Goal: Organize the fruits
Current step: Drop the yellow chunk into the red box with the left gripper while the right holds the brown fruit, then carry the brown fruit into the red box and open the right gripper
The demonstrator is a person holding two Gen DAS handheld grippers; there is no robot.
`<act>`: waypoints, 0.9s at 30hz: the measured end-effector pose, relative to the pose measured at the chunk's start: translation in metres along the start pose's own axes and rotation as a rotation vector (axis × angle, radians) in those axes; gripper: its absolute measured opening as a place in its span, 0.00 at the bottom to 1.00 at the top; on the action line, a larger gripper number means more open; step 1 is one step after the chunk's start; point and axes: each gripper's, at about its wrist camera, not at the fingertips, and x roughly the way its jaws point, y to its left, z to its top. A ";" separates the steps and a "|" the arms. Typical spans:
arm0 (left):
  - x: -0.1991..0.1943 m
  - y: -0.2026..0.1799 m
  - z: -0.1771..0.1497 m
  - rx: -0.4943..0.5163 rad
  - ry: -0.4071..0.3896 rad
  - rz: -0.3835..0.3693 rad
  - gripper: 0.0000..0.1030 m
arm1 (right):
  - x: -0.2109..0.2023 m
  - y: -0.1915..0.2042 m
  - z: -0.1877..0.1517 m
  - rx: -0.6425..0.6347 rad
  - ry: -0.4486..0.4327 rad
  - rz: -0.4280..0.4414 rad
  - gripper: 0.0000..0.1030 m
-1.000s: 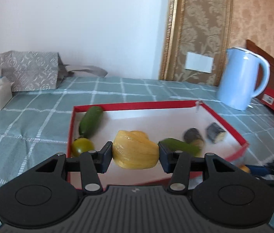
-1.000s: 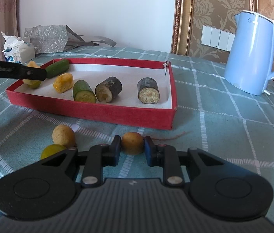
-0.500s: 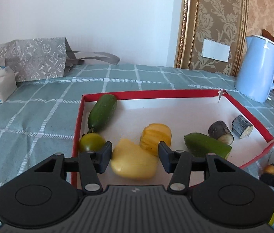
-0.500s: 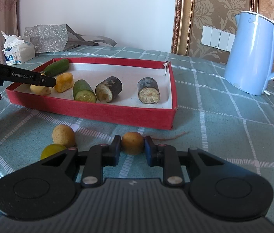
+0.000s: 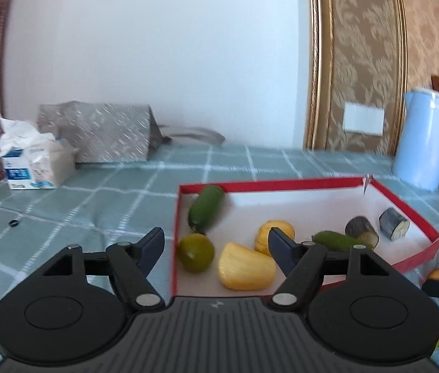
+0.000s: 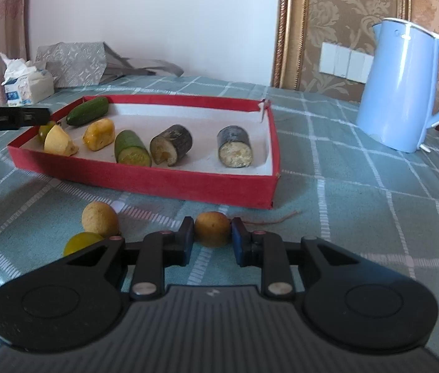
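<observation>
Left claw (image 5: 216, 244), jaws opening, frees the yellow wedge (image 5: 246, 270) into the red tray (image 5: 405, 199) just ahead; right claw (image 6: 212, 240) pinches a brown ball (image 6: 212, 228) for tray loading.

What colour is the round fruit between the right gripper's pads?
Tan-yellow round fruit; clearest in the right wrist view.

A woven checked cloth (image 6: 359, 186) covers the table; the kettle (image 6: 402, 87) looks like smooth, glossy plastic.

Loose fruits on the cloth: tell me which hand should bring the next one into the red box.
Right. The right gripper is shut on a small brown fruit; the left gripper, opening, holds nothing.
</observation>
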 end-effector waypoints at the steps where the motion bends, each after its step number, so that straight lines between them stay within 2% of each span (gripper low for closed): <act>1: -0.004 0.001 -0.001 -0.010 -0.006 -0.009 0.71 | -0.001 -0.001 0.000 0.004 -0.008 -0.005 0.23; 4: -0.014 0.000 -0.006 -0.021 0.005 -0.069 0.75 | -0.002 -0.002 0.000 0.010 -0.014 -0.010 0.23; 12: -0.017 -0.023 -0.020 0.063 0.080 -0.203 0.75 | -0.008 -0.006 -0.002 0.033 -0.042 -0.025 0.23; 22: -0.015 -0.034 -0.028 0.104 0.110 -0.205 0.79 | -0.010 -0.008 -0.002 0.046 -0.052 -0.034 0.23; 27: -0.011 -0.037 -0.031 0.123 0.141 -0.202 0.79 | -0.018 -0.004 -0.003 0.022 -0.093 -0.081 0.23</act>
